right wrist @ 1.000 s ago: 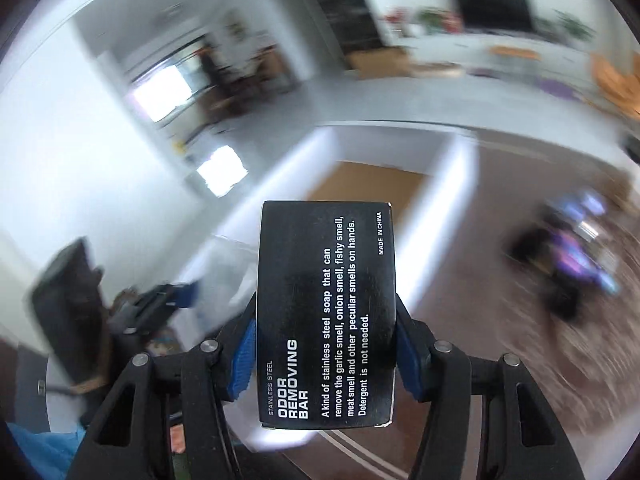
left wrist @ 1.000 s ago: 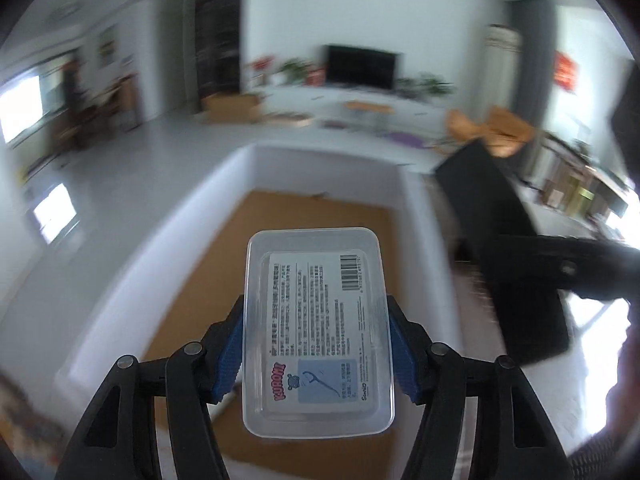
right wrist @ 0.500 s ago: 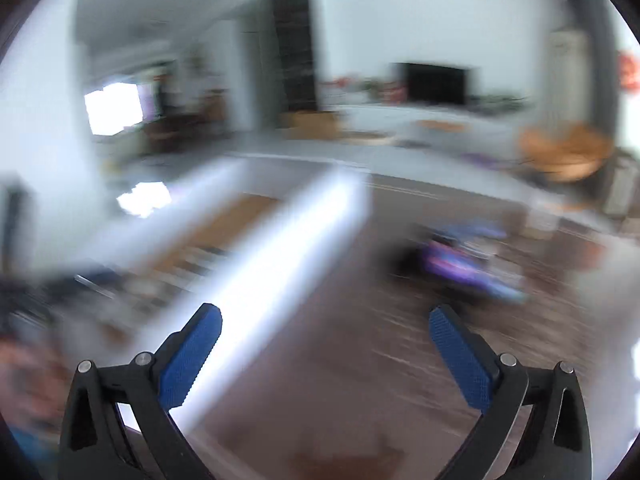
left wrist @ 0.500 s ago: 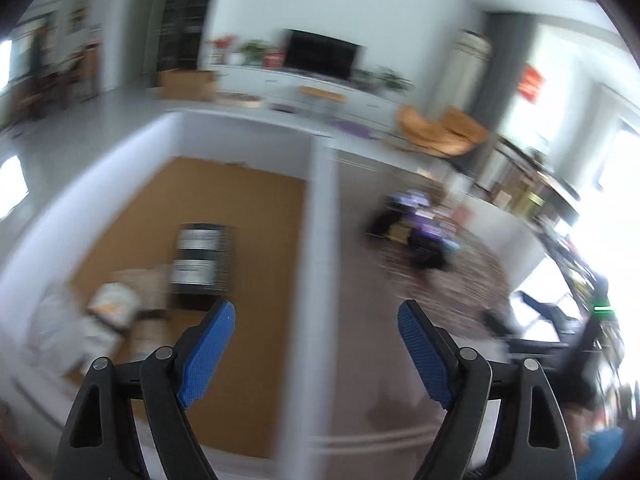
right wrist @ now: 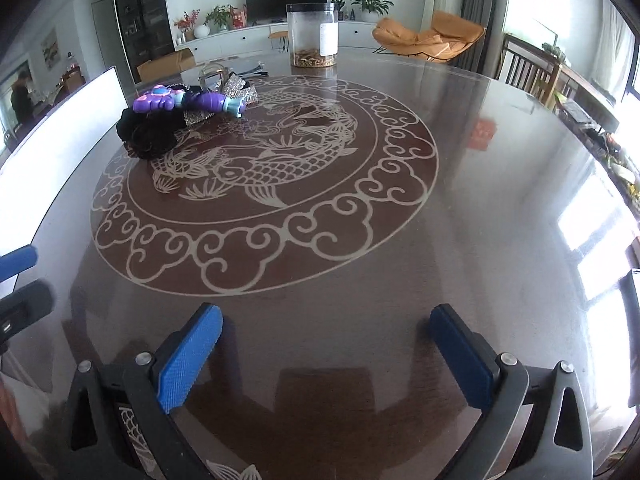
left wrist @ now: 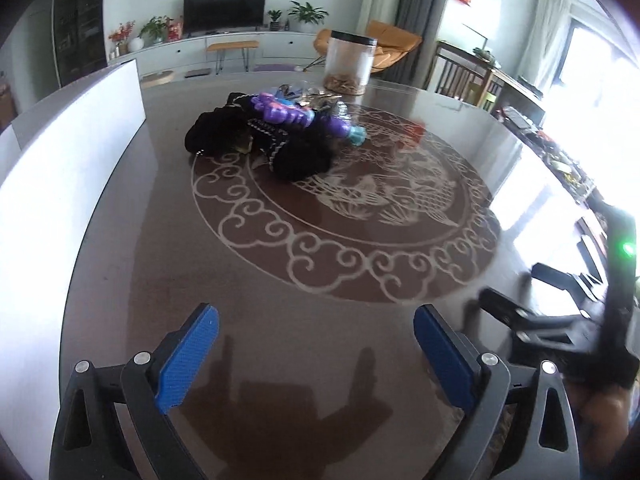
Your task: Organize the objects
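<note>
Above a round, dark, glossy desk [right wrist: 500, 184] with a pale fish-and-cloud pattern inlaid at its centre, two grippers hover side by side, both empty. The left gripper [left wrist: 316, 354] has its blue pads spread wide with nothing between them; the right gripper [right wrist: 326, 354] is spread just as wide.

The things left to tidy lie in a small heap on the far left part of the desk: a purple toy [right wrist: 188, 101] with a turquoise tip rests on top of a bundle of black cloth [right wrist: 146, 134], with a sparkly silver bow [right wrist: 240, 89] touching it behind. A clear jar [right wrist: 313, 34] with a black lid stands upright farther back, apart from the heap. A white box wall [left wrist: 60, 172] runs along the left edge of the desk.

The likely next step is reaching for the heap. The toy sits uppermost, so it seems the sensible first pick: approach from above, line the pads across its narrow body, and close gently. The cloth is soft and may drag its neighbours along, so lifting slowly would help.
</note>
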Demonstrator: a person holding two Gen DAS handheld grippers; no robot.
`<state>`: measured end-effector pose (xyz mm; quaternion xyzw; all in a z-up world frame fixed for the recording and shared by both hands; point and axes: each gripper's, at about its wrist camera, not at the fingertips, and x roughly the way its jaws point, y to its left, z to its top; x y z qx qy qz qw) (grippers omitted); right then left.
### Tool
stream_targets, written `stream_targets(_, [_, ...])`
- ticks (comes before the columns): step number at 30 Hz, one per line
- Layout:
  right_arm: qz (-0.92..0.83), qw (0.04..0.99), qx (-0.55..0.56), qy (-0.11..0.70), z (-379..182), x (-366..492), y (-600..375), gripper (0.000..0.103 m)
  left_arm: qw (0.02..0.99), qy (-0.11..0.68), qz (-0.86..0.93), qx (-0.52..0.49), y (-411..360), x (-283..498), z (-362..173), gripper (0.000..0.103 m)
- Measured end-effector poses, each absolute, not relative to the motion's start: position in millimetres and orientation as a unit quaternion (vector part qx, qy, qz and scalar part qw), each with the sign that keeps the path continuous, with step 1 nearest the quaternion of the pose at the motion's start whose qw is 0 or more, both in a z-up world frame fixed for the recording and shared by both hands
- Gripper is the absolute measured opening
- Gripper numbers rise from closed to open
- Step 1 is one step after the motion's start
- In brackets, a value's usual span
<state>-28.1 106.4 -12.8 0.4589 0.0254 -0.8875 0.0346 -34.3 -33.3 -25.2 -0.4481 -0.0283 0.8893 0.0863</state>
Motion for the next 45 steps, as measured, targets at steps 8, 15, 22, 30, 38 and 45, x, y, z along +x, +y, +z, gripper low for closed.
stream_targets(8, [-0.889,0.032,0.457,0.025,-20,-31,107,0.103,0.040,0.027,0.885,-0.463,-30,-65,-50,0.103])
stream_targets(15, [-0.889,0.032,0.456,0.025,-21,-31,107,0.103,0.036,0.022,0.888,-0.457,-30,-67,-52,0.103])
stream_targets(22, [-0.889,0.032,0.456,0.025,-21,-31,107,0.103,0.036,0.022,0.888,-0.457,-30,-67,-52,0.103])
stream_targets(30, [-0.889,0.032,0.456,0.025,-22,-32,107,0.103,0.036,0.022,0.888,-0.457,-30,-67,-52,0.103])
stream_targets(38, [-0.889,0.032,0.456,0.025,-22,-32,107,0.103,0.036,0.022,0.888,-0.457,-30,-67,-52,0.103])
stream_targets(45, [-0.889,0.032,0.456,0.025,-22,-32,107,0.103,0.036,0.022,0.888,-0.457,-30,-67,-52,0.103])
